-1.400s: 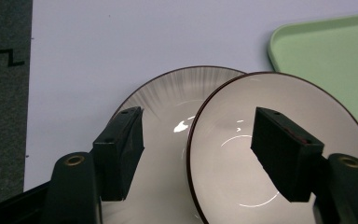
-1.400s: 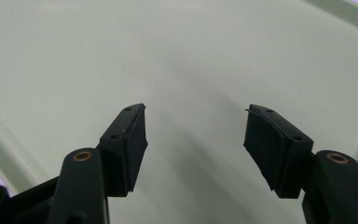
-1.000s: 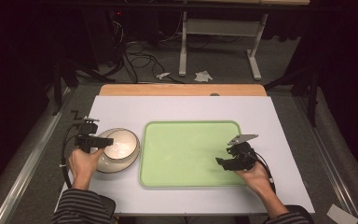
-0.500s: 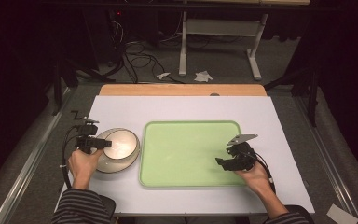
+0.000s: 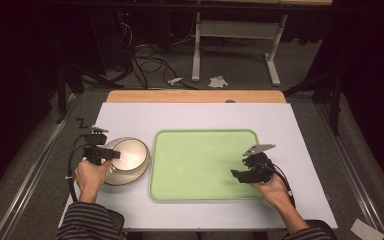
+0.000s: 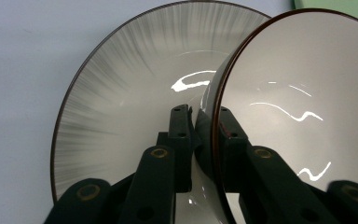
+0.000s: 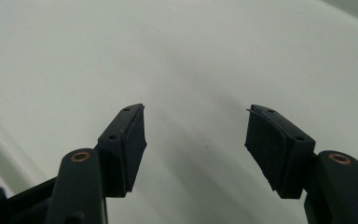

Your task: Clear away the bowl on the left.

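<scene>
White tabletop (image 5: 300, 130) carries a green tray (image 5: 200, 150) under the spread right gripper (image 5: 243, 171), while the left gripper (image 5: 114, 154) pinches the upper bowl (image 6: 303, 107) tilted over a lower bowl (image 6: 130, 102).

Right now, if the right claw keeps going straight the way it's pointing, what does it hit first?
Most likely the bare floor of the green tray. The right claw is open and angled down over it, with nothing between its jaws or ahead of them. How far above the tray it hangs is hard to tell.
</scene>
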{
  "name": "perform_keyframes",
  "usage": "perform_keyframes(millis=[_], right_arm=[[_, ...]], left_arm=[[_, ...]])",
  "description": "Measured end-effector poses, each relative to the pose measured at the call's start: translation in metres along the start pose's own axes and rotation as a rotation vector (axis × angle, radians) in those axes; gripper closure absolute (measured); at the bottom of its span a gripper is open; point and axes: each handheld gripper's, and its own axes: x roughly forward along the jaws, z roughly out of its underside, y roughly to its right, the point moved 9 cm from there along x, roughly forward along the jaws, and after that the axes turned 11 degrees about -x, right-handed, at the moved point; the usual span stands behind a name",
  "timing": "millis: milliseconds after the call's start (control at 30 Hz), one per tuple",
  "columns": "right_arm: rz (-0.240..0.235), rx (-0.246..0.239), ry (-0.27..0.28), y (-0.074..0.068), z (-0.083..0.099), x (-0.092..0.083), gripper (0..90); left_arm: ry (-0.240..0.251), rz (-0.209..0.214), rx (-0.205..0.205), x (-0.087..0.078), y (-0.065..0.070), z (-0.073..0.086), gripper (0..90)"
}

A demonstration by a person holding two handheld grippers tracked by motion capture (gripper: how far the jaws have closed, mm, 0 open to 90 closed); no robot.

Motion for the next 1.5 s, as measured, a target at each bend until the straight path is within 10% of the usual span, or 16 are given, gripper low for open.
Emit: perform_keyframes(millis=[900, 1500], right_arm=[[-0.001, 0.013, 0.001, 0.001, 0.000, 0.002, 39.2], [0.013, -0.010, -0.003, 0.003, 0.003, 0.000, 40.2]], left_arm=[[0.017, 0.052, 0.022, -0.011, 0.010, -0.004, 82.7], [0.014, 0.180, 0.086, -0.031, 0.059, 0.006, 82.7]])
